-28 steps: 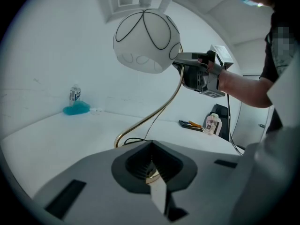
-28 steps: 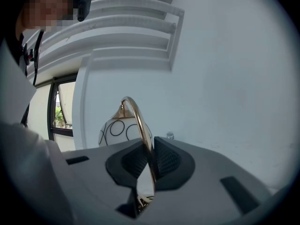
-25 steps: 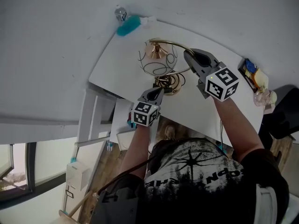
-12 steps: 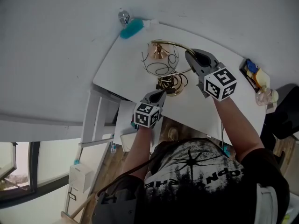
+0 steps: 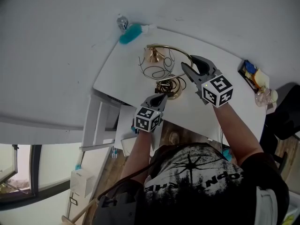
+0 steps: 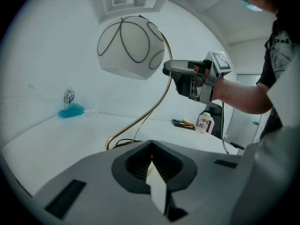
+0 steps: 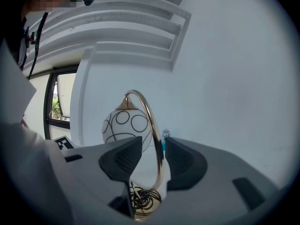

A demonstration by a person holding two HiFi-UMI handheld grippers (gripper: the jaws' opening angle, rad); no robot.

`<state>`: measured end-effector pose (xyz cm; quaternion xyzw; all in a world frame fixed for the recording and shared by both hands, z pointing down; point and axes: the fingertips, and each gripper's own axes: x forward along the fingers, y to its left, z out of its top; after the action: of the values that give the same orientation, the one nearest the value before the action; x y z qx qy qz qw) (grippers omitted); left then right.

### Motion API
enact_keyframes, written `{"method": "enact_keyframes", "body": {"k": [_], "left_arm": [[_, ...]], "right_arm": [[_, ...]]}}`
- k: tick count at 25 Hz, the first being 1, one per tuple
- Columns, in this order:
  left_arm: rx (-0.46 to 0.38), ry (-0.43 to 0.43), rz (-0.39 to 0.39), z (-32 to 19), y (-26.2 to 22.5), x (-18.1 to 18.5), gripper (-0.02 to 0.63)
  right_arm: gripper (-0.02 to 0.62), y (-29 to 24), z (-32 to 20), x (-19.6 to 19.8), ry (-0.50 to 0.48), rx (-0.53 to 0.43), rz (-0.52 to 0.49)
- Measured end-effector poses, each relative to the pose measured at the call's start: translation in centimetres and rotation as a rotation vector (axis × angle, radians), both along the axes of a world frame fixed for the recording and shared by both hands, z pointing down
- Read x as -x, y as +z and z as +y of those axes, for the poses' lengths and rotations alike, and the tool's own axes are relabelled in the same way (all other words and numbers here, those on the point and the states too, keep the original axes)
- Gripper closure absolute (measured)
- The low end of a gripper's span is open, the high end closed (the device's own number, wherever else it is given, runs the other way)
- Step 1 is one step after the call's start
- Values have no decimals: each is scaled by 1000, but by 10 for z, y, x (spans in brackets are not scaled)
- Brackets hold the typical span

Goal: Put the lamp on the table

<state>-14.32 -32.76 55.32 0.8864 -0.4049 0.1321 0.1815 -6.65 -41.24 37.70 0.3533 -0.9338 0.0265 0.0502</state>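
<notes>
The lamp stands on the white table. It has a white globe shade with black loops, a curved brass arm and a round base with coiled cord. My right gripper is opening. The brass arm passes between its pads without being pressed. My left gripper is shut with nothing in it, close to the base on its near side. The left gripper view shows the shade overhead and the right gripper at the arm.
A teal object and a small bottle sit at the table's far left corner. Small items lie at its right edge. A white frame stands left of the table, with a window beyond.
The right gripper's jaws have parted and let go of the brass arm. The lamp has shifted slightly left. The left gripper has stayed by the base.
</notes>
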Motion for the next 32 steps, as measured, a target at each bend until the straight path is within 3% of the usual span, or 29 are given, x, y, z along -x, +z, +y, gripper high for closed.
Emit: {"method": "enact_keyframes", "body": {"k": [13,19,32], "left_arm": [[-61,-27,9,27,-40,-38,592],[-93,-72,23,44,-64,-47,592],[-114,-102,53,84,-82,-52,592]], "right_arm": [[453,19,53,-46,-35,29,8],[560,34,90,-62,-79,56,9],[575,57,145,-66,-162,95,22]]}}
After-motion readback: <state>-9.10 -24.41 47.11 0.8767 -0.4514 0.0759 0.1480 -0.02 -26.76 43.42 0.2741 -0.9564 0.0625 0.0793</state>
